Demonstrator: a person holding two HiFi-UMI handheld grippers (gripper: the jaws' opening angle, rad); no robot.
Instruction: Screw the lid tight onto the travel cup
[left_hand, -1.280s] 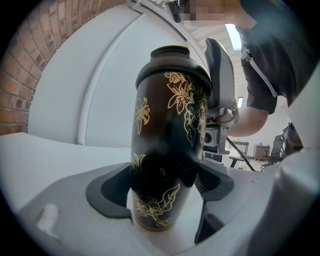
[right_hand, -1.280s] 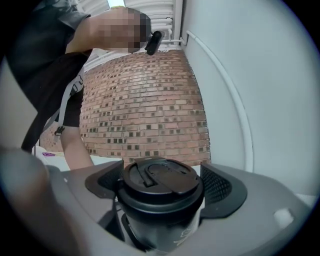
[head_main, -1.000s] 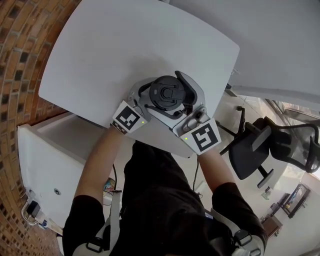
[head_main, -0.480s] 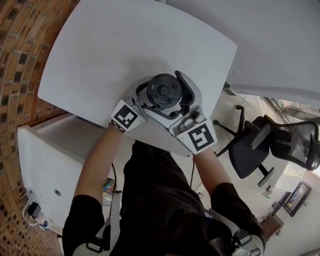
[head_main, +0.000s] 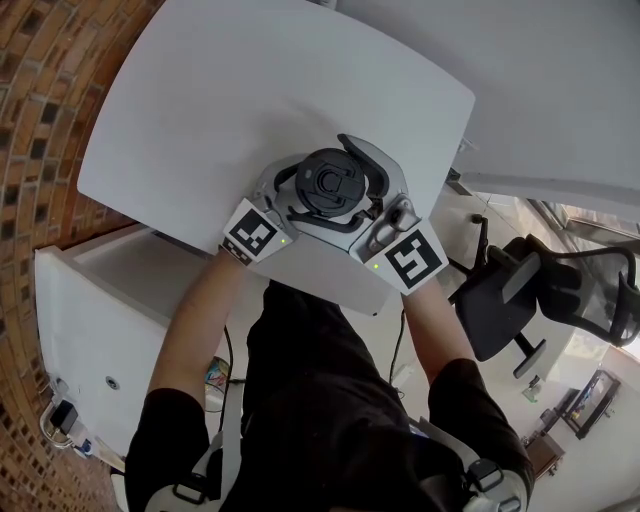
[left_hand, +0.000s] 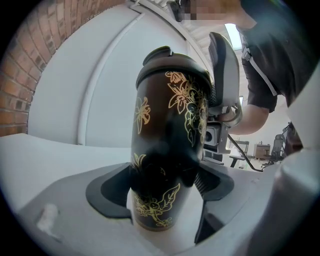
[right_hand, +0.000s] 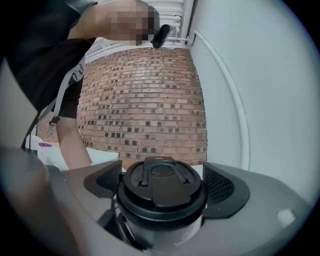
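The left gripper (left_hand: 161, 189) is clamped on the lower body of the travel cup (left_hand: 170, 115), which stands upright near the table's (head_main: 250, 90) near-right corner. The lid (head_main: 332, 183) sits on top, its axis vertical. It is centred between the 2 jaws of the right gripper (right_hand: 162, 184), which are opening, pads just clear of its rim. The next twist likely needs them to close again at lid height.

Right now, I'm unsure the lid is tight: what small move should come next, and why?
Probably close the right gripper on the lid for a tightening turn. Its jaws are opening with the lid between them, pads off it, while the left gripper clamps the travel cup steady.
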